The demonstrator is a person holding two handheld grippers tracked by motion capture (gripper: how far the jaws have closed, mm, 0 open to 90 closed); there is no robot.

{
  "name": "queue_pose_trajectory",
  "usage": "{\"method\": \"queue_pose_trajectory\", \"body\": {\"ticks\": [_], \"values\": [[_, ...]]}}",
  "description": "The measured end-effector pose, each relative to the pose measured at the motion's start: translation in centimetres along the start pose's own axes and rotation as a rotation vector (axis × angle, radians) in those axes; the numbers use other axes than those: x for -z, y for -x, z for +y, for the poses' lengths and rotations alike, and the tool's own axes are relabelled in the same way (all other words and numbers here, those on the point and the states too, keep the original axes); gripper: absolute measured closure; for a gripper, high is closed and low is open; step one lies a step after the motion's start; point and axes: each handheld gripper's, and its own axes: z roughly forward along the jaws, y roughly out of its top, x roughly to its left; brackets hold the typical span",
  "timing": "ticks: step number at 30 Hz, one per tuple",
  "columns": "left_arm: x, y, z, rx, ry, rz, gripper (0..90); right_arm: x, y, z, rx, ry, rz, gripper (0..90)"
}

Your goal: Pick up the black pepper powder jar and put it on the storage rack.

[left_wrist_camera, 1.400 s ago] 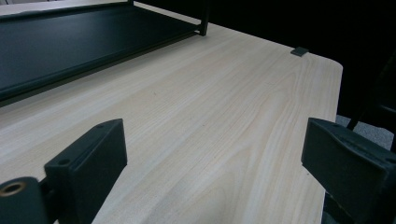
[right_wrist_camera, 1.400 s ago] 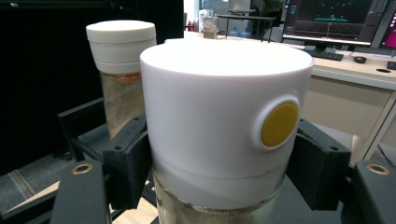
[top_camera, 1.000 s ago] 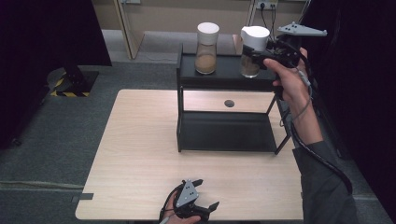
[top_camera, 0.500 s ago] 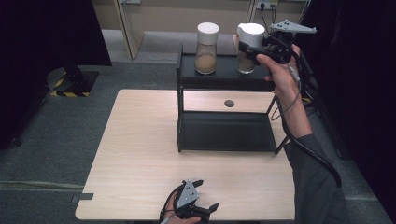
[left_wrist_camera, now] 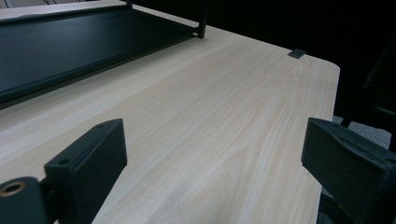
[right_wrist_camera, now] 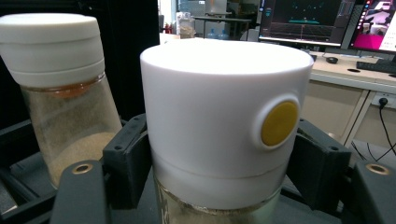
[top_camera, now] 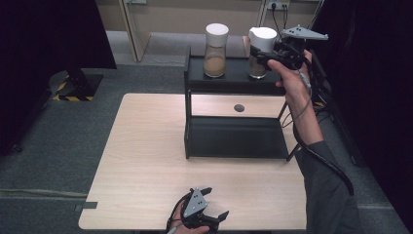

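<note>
The counter (top_camera: 146, 161) carries a black shelf rack (top_camera: 234, 80). On its top shelf stand two white-lidded jars. The right hand-held gripper (top_camera: 260, 53) is clamped on the right jar (right_wrist_camera: 224, 135), just beside the other jar (top_camera: 215, 50). The left hand-held gripper (top_camera: 214, 204) rests wide at the counter's near edge. Judged step: lifting the jar; next, raise it straight, clear of its neighbour.

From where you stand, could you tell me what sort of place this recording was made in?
Probably a lab or office workspace: lit monitors on a desk behind, a light wooden table on grey carpet with a black shelf rack, and a handheld right gripper clamped on a white-lidded jar.
</note>
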Motion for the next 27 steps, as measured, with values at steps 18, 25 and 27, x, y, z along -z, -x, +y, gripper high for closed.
{"method": "queue_pose_trajectory", "body": {"ticks": [18, 25, 27], "values": [[0.1, 0.1, 0.0, -0.003, 0.003, 0.005, 6.5, 0.6, 0.5, -0.8, 0.037, -0.006, 0.032, 12.0], [0.1, 0.2, 0.0, -0.005, 0.003, 0.006, 6.5, 1.6, -0.1, -0.9, 0.047, -0.01, 0.014, 3.5], [0.1, 0.2, 0.0, -0.005, 0.005, 0.006, 6.5, 2.0, -0.1, -1.0, 0.041, -0.002, 0.013, 3.5]]}}
